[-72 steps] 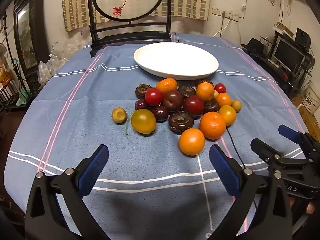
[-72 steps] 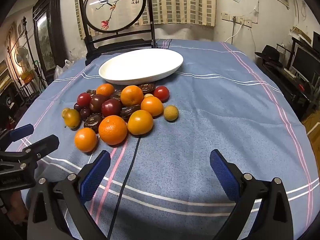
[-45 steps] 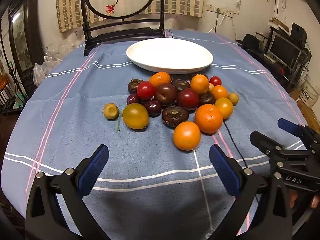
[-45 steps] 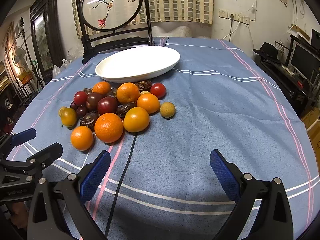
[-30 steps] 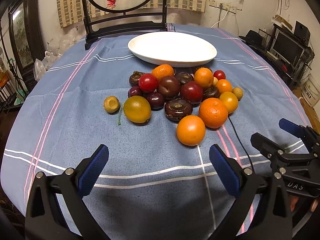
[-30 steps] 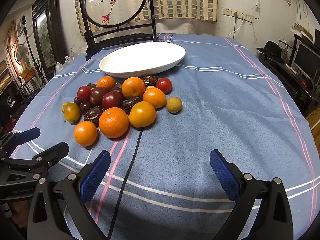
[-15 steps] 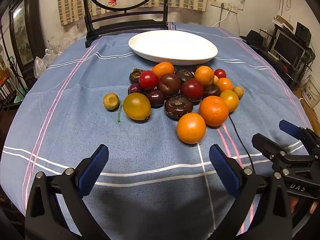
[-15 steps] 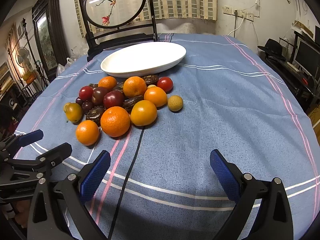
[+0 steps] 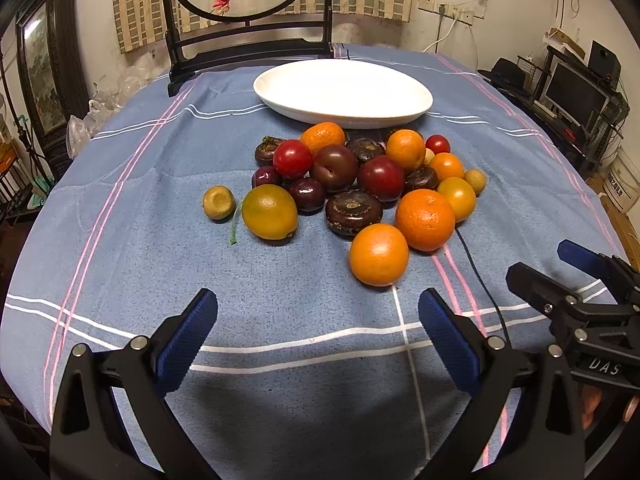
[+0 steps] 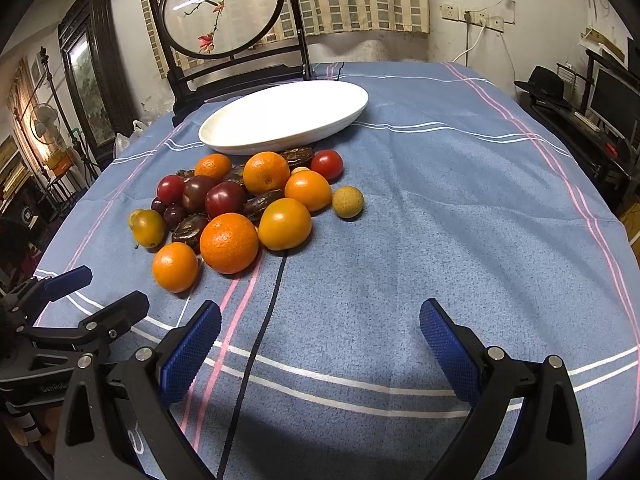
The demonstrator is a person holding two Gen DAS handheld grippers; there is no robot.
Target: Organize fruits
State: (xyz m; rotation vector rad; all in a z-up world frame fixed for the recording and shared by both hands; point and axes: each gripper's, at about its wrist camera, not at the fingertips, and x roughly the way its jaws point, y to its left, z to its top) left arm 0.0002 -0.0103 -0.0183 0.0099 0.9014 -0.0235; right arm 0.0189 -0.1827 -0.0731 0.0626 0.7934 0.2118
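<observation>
A heap of several fruits lies on the blue cloth: oranges [image 9: 378,255] [image 10: 229,243], dark plums [image 9: 381,178], red tomatoes [image 9: 292,159], brown water chestnuts [image 9: 353,208] and a yellow-green fruit [image 9: 269,211]. Behind the heap stands an empty white oval plate [image 9: 344,92] [image 10: 284,116]. My left gripper [image 9: 316,336] hovers open just short of the nearest orange. My right gripper [image 10: 320,344] is open over bare cloth, to the right of the heap. Each gripper shows at the edge of the other's view, right gripper [image 9: 560,276] and left gripper [image 10: 96,296].
A small brownish fruit [image 9: 218,202] lies apart at the left, a small tan one [image 10: 347,201] at the right. A black cable [image 10: 264,320] runs across the cloth from the heap. A dark wooden screen stand [image 9: 248,40] rises behind the plate. Shelves and monitors [image 9: 576,92] stand at the right.
Both grippers have drifted a little forward toward the fruit heap and stay open. No fruit has moved.
</observation>
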